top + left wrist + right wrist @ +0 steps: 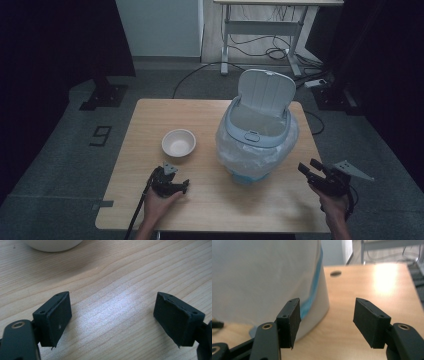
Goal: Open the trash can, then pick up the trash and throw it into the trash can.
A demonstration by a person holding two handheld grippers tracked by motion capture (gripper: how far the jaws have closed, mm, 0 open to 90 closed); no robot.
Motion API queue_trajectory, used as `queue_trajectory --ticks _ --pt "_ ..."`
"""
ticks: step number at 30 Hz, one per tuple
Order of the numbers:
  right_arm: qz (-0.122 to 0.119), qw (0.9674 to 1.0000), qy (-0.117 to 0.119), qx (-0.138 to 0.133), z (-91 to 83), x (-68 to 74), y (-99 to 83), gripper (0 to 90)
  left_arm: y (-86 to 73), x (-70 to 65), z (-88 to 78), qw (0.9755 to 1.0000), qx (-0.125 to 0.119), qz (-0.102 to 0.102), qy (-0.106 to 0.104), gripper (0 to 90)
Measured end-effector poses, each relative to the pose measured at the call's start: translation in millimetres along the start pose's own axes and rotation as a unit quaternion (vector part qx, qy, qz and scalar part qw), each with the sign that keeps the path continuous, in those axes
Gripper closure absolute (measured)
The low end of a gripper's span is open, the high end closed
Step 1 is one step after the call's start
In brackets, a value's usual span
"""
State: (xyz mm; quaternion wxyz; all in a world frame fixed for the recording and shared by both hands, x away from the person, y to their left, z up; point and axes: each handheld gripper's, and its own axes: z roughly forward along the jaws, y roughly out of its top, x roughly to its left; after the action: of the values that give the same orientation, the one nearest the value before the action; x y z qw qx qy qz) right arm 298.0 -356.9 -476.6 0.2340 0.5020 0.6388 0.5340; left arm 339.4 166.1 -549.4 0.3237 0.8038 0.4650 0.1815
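Bin (257, 131) lid-up and lined mid-worktop (150, 200), bowl (178, 143) empty beside it, untouched; left tool (170, 181) and right tool (320, 176) spread, holding nothing, near front edge.

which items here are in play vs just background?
In play, likely: white bowl, lined bin with lid up, left hand-held gripper and right hand-held gripper, both open and holding nothing.
Background: desk, floor cables.

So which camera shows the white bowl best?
The high view: the whole bowl sits in plain sight on the table, left of the bin. The left gripper view catches just its bottom edge.
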Motion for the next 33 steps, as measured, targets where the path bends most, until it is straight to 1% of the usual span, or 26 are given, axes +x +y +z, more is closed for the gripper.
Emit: queue_trajectory --ticks 4,6,9,10,11,12,16,19,21,24,29,33 --pt "0.001 0.9998 -0.001 0.020 5.7 -1.9 -9.8 37.7 0.0 -0.1 0.0 1.0000 0.000 0.000 0.000 14.2" --pt "0.001 0.9998 -0.001 0.022 6.4 -2.1 -10.7 37.6 -0.2 -0.3 -0.2 1.0000 -0.001 -0.001 0.000 14.3" --pt "0.001 0.9992 0.001 0.039 10.7 -2.7 -17.4 36.6 -0.7 -0.7 -0.7 1.0000 -0.001 -0.001 0.001 14.9" --pt "0.001 0.9992 0.001 0.039 10.7 -2.7 -17.4 36.6 -0.8 -0.7 -0.8 1.0000 -0.002 -0.002 0.001 14.9" --pt "0.000 0.9988 0.002 0.049 13.0 -3.4 -21.6 36.4 -1.0 -0.6 -1.0 1.0000 -0.001 -0.001 0.000 14.5" --pt "0.000 0.9988 0.002 0.049 13.0 -3.4 -21.6 36.4 -1.0 -0.6 -1.0 1.0000 -0.001 -0.001 0.000 13.6" --pt "-0.004 0.9974 0.005 0.072 18.1 -5.1 -29.9 36.4 -0.7 -0.4 -3.1 0.9999 0.004 -0.012 0.005 13.5" --pt "-0.005 0.9968 0.005 0.079 19.6 -5.7 -32.6 36.2 0.0 0.9 -9.5 0.9997 -0.014 -0.018 0.006 13.6" --pt "-0.006 0.9963 0.003 0.086 20.6 -6.1 -35.0 36.2 1.0 3.3 -16.4 0.9990 -0.034 -0.029 0.004 13.7" --pt "-0.008 0.9961 0.001 0.088 20.7 -6.3 -36.0 36.1 1.8 8.0 -24.9 0.9976 -0.056 -0.041 0.005 13.8" --pt "-0.008 0.9959 -0.004 0.090 21.3 -6.8 -38.0 36.2 2.1 12.9 -30.5 0.9954 -0.073 -0.062 -0.004 13.7" --pt "-0.014 0.9953 -0.007 0.095 22.1 -6.2 -39.5 35.4 4.6 14.6 -35.5 0.9943 -0.084 -0.065 -0.003 13.6"
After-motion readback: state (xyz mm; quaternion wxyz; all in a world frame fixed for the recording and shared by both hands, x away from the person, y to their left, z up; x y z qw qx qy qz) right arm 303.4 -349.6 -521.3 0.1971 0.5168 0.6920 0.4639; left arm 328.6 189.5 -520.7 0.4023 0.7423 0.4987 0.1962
